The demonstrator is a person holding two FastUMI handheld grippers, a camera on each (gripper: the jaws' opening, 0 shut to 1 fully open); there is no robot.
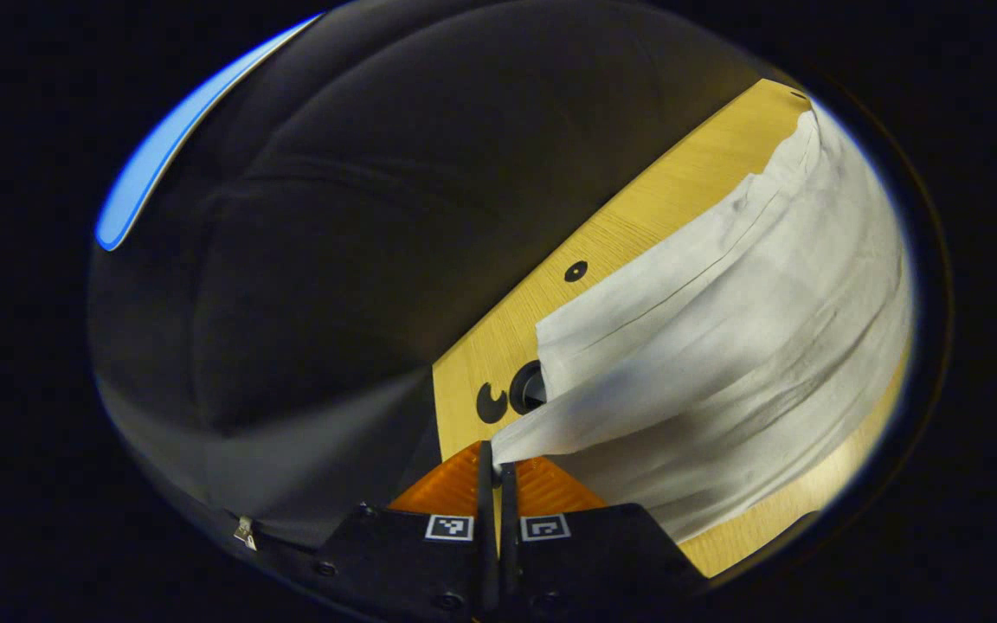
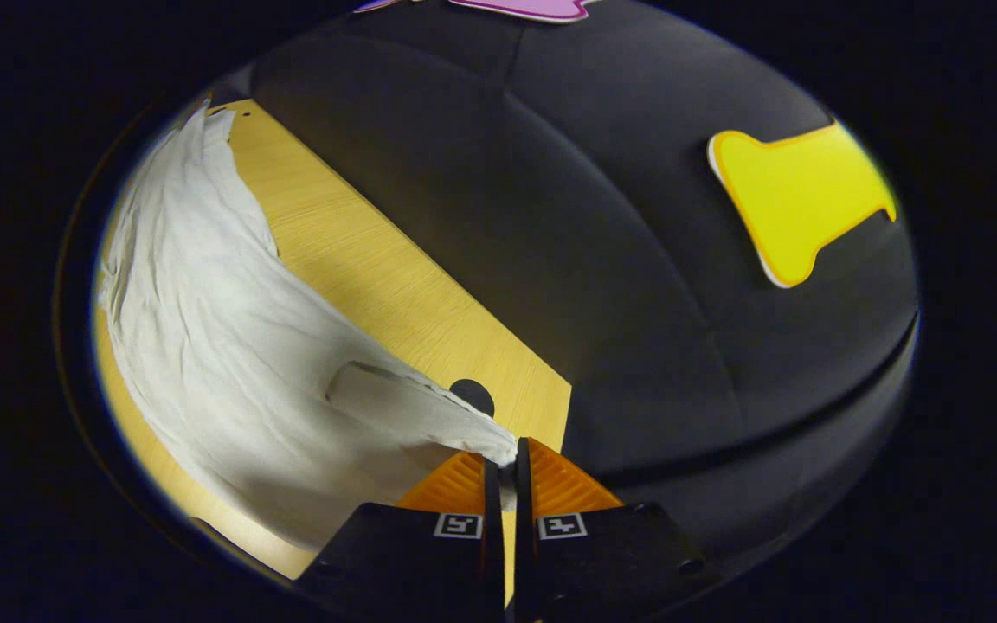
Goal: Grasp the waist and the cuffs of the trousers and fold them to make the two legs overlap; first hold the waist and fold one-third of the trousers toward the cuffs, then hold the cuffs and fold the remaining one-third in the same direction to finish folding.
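Note:
Pale white trousers (image 1: 723, 346) lie stretched along a yellow wooden table (image 1: 637, 216), running from my left gripper toward the far upper right. My left gripper (image 1: 496, 459) is shut on a corner of the fabric near the table's end, lifting it slightly. In the right gripper view the same trousers (image 2: 213, 337) spread to the left, with a back pocket (image 2: 369, 394) showing. There my right gripper (image 2: 505, 459) is shut on the trousers' edge, next to the table's corner. Which end each gripper holds, waist or cuffs, is not fully clear, though the pocket suggests the waist at the right gripper.
Round black marks (image 1: 575, 271) and a hole (image 1: 526, 387) sit on the tabletop near the left gripper. Another black dot (image 2: 472, 396) lies near the right gripper. Black cloth wall (image 2: 602, 216) surrounds the table's edge on both sides.

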